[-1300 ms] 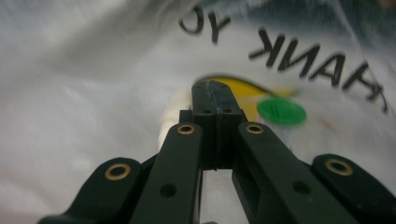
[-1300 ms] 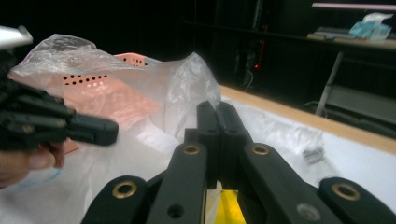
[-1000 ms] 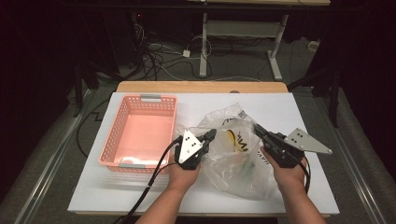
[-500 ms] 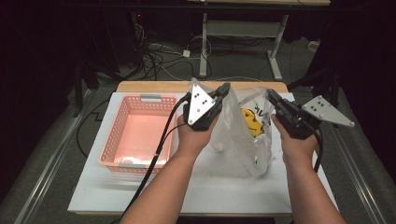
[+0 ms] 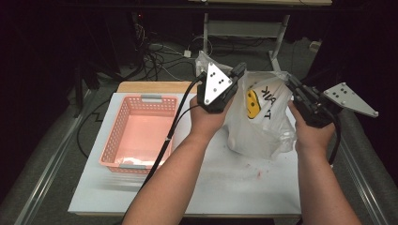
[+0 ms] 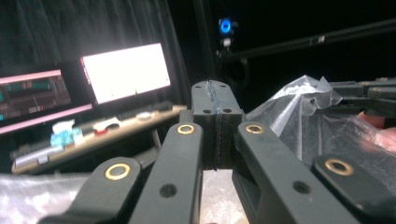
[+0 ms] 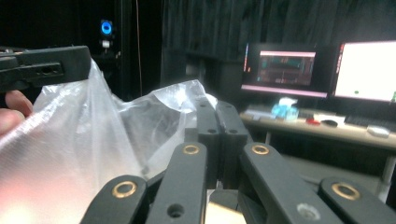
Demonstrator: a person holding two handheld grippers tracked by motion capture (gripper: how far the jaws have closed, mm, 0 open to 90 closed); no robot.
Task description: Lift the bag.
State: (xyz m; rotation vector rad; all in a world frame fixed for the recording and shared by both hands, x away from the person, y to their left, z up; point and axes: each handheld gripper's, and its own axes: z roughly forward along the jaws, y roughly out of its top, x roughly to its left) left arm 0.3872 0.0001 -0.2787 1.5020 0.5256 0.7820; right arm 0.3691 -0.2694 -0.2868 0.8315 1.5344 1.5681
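A clear plastic bag [image 5: 263, 124] printed with a yellow smiley face and dark letters hangs upright over the white table top [image 5: 225, 187], its bottom close to the surface. My left gripper [image 5: 238, 74] is shut on the bag's upper left rim. My right gripper [image 5: 290, 84] is shut on the upper right rim, so the mouth is stretched between them. In the left gripper view the jaws of the left gripper [image 6: 215, 95] meet with thin film in the seam, and the bag [image 6: 303, 116] rises to their right. In the right gripper view the right gripper [image 7: 215, 114] is closed beside the bag [image 7: 93, 135].
A pink plastic basket [image 5: 162, 101] stands on the table's left half, with something pale inside at its near end. A few red specks [image 5: 258, 174] lie on the table below the bag. Cables and a desk frame [image 5: 277, 37] lie beyond the far edge. Lit monitors [image 7: 364, 70] stand behind.
Both hands have risen and moved away from the person, lifting the bag off the table where it lay crumpled; it now hangs upright between the two grippers.
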